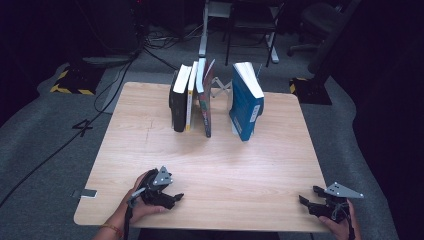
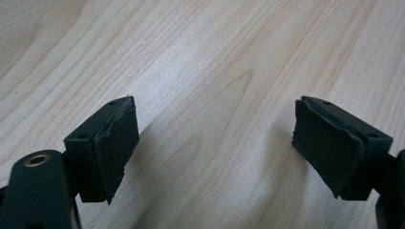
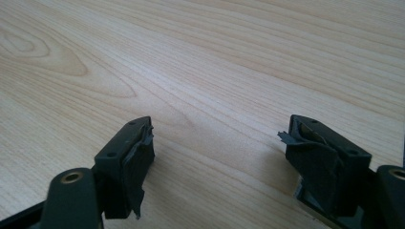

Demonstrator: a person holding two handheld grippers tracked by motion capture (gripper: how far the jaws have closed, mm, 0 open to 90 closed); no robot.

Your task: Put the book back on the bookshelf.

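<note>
- Plainly, the work has not begun: on the wooden tabletop [image 1: 210, 165] both tools rest at the near edge, well apart from the books at the far side, so I judge this the resting step ahead of any reach.
- The row of upright books [image 1: 191, 100] stands at the far middle: a black one, a thin one with a yellow spine, and a dark one with a patterned cover, leaning together; the blue book [image 1: 245, 102] stands alone just to their right, tilted, with a gap between.
- The left hand-held gripper [image 1: 176, 198] lies at the near left with its jaws spread and nothing between them; the right hand-held gripper [image 1: 307, 198] sits at the near right corner, likewise spread and empty.
- The next move, as I judge it, calls for a long forward reach to the books, with the jaws opened wide enough for a cover or spine, and care not to topple the leaning blue one.
- The high view gives the books, both hands and the floor cables; the left gripper view gives bare wood grain and worn pads [image 2: 117, 143], and the right gripper view shows a torn pad [image 3: 313, 157].
</note>
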